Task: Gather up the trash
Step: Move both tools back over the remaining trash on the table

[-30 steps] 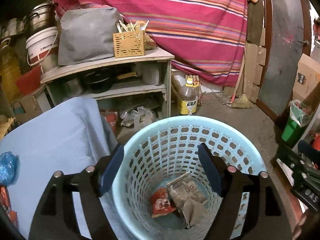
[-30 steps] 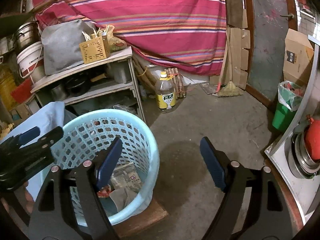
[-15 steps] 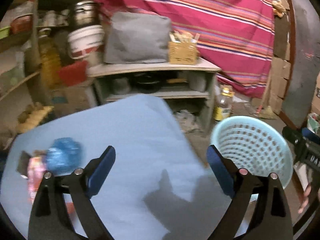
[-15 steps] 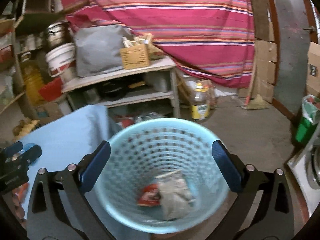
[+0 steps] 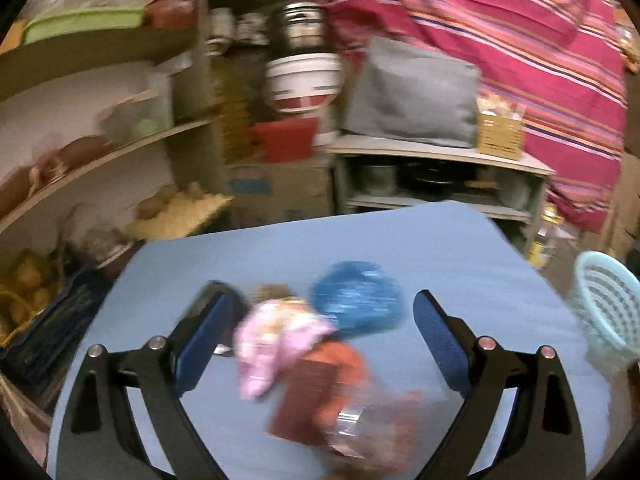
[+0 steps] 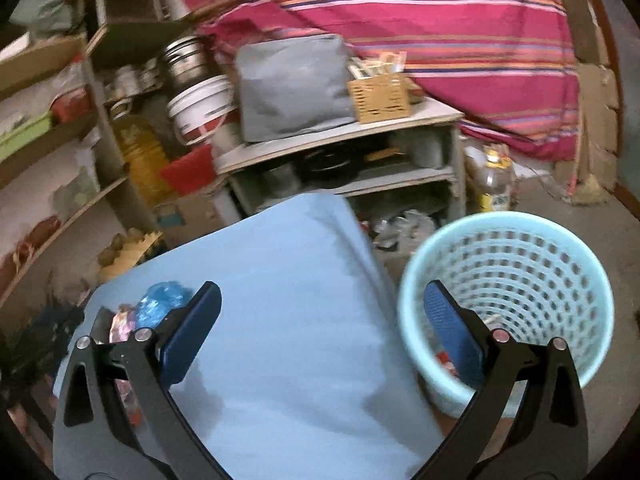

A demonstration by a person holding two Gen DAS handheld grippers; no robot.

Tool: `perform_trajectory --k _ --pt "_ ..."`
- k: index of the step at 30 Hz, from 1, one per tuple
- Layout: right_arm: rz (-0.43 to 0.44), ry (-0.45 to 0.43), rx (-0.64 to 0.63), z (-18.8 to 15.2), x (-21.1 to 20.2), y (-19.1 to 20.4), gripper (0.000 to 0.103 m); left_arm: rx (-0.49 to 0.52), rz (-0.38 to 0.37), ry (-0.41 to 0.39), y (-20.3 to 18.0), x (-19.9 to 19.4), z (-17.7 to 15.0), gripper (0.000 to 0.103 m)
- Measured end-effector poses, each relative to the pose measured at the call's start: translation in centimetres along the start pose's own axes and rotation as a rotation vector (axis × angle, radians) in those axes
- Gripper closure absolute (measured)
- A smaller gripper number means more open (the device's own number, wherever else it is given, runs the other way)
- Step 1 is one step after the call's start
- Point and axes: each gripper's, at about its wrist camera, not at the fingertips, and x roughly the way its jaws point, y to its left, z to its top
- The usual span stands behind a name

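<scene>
A pile of trash lies on the blue-covered table (image 5: 460, 248): a crumpled blue plastic bag (image 5: 360, 296), a pink wrapper (image 5: 276, 340), a red-brown packet (image 5: 320, 392) and a blurred clear wrapper (image 5: 372, 432). My left gripper (image 5: 320, 300) hovers over this pile, its jaws opening, touching nothing. The light blue perforated basket (image 6: 508, 280) stands on the floor right of the table, with wrappers at its bottom half hidden. My right gripper (image 6: 322, 288) is open and empty above the bare cloth, between the blue bag (image 6: 164, 304) and the basket (image 5: 608, 304).
Behind the table a low shelf unit (image 6: 340, 136) carries a grey bag (image 6: 296, 84) and a woven box (image 6: 380, 96). A white bucket (image 6: 200, 108) and wooden shelves (image 5: 100, 152) stand at the left. An oil bottle (image 6: 494, 184) sits on the concrete floor under a striped cloth (image 6: 440, 20).
Both grippers have swung left, away from the basket toward the table. The left one now looks at the trash pile instead of into the basket. Both sets of jaws stand wider.
</scene>
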Motion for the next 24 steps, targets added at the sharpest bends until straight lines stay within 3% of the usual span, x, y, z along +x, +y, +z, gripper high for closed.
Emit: perform_trajectory --k 3,5,12,17,24 --pt "0.009 -0.003 -0.063 -0.6 1.0 3.1 0.004 -0.036 0.073 -0.022 3.6 1.5 -0.4 0.008" --pt "0.02 0.005 -0.095 -1.0 1.9 5.0 0.004 -0.046 0.101 0.005 5.5 3.0 -0.8 0.008" --pt "0.045 0.051 -0.151 -2.0 5.7 9.1 0.004 -0.122 0.089 0.123 11.4 8.2 -2.7 0.008" --pt "0.055 0.091 -0.177 -2.5 8.7 11.6 0.004 -0.118 0.094 0.203 12.3 11.6 -3.4 0.008" --pt "0.063 0.107 -0.198 -2.9 11.2 14.0 0.004 -0.103 0.069 0.219 12.1 14.0 -3.1 0.008"
